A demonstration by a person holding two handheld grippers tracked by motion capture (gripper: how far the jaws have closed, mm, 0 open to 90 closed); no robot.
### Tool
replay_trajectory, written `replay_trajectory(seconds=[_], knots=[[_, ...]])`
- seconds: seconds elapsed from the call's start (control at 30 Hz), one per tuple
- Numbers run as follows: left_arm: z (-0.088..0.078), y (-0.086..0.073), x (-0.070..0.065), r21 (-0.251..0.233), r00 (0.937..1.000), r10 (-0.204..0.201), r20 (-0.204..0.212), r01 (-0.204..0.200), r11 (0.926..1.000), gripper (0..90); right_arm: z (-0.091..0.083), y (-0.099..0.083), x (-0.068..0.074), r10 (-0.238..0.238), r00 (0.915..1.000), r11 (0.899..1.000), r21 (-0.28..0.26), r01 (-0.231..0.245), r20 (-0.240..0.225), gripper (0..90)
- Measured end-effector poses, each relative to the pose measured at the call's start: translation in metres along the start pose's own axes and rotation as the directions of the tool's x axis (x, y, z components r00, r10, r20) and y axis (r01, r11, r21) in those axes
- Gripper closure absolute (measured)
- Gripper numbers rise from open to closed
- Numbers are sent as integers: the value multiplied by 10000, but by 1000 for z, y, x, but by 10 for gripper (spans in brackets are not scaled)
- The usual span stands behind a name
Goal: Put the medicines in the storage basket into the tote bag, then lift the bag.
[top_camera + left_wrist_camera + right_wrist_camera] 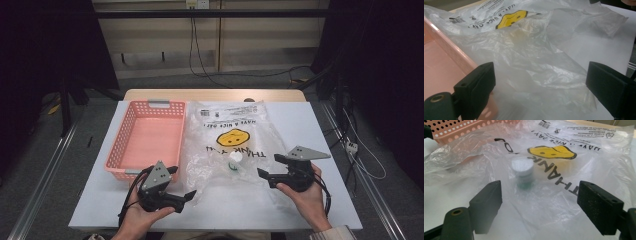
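Two black hand-held grippers, left [187,196] and right [266,167], jaws spread and empty, flank the crinkled clear plastic bag [225,145] mid-frame; small white-capped bottle [235,159] inside; pink perforated basket [125,135] left, presumably for stowing.

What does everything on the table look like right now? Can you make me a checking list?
Surface: white table top, bare around the things.
Job's things: clear plastic bag with a yellow smiley, lying flat and crumpled; small white-capped bottle inside it.
Clutter: pink basket left of the bag, nothing in it.
Grippers: left hand-held gripper open at the bag's near left edge; right hand-held gripper open at its right side, jaws towards the bottle.
Cables: black cables hang down the back wall; more on the floor at right.
Surroundings: dark room, metal rails either side.
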State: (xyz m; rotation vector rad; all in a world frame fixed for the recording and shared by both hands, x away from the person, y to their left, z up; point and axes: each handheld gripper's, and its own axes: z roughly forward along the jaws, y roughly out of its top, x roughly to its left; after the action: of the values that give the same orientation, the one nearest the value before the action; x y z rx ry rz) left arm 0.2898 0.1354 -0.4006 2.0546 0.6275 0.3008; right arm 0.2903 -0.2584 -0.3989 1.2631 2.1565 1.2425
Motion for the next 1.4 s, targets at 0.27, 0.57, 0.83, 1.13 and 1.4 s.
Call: replay_trajectory(seconds=[0.27,0.57,0.83,1.13,1.4], knots=[[-7,-12,-8,319,9997,200,113,-204,9993,70,-17,-18,-12,31,9998,9999,103,-33,201,160],[-8,-22,-10,841,9994,103,345,-132,9964,57,-32,-34,-19,185,9992,9998,42,-187,368,135],[-6,-24,-21,1030,9988,420,237,-442,9937,84,-48,-46,-8,53,9993,10000,51,-55,364,134],[2,-28,-24,1336,9957,848,383,-892,9870,177,-49,-59,2,-299,9984,9951,960,252,487,141],[9,-31,-20,1715,9924,1170,379,-1218,9776,248,-36,-70,1,-226,9997,9701,2418,213,25,319]])
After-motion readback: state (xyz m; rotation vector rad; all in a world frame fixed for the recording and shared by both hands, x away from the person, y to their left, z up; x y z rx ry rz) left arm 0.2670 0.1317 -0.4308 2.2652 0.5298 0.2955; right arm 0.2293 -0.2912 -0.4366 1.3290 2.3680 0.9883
